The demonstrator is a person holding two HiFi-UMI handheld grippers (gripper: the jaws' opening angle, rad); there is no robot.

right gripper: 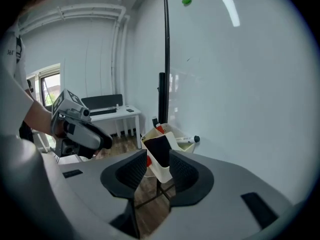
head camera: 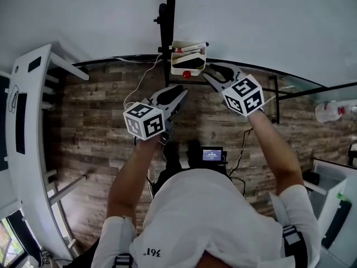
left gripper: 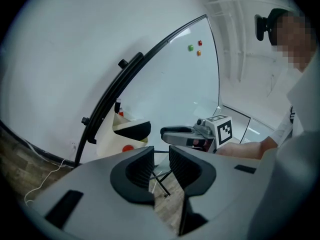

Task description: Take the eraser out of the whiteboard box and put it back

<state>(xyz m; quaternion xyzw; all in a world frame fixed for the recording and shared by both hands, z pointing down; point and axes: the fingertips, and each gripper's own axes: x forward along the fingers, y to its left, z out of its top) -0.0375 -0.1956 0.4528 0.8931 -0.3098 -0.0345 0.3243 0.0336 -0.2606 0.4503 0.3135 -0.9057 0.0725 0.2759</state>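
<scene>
Head view: both grippers are up in front of the whiteboard (head camera: 251,21), tips converging on the cream box (head camera: 179,67) beside the board's black upright (head camera: 167,15). The black eraser (right gripper: 159,151) stands in the box, and neither gripper holds it.

Right gripper (right gripper: 158,170): jaws apart, nothing pinched. In the right gripper view the box and eraser line up straight ahead through the gap, close in front of the tips, with the pads clear of both. The left gripper view shows a sliver of space between the right gripper's tip and the eraser.

Left gripper (left gripper: 161,165): jaws apart by a narrow gap, empty — only wood floor (head camera: 100,127) and thin black stand legs (left gripper: 159,182) show through it. The box lies ahead of it and a little to its left, further off than from the right gripper.

A black-capped marker (right gripper: 186,140) lies in the box beyond the eraser, on the far side from the right gripper. There's a red dot (left gripper: 127,148) on the box face below the eraser. Three small magnets (left gripper: 190,47) sit on the board — well above both grippers
</scene>
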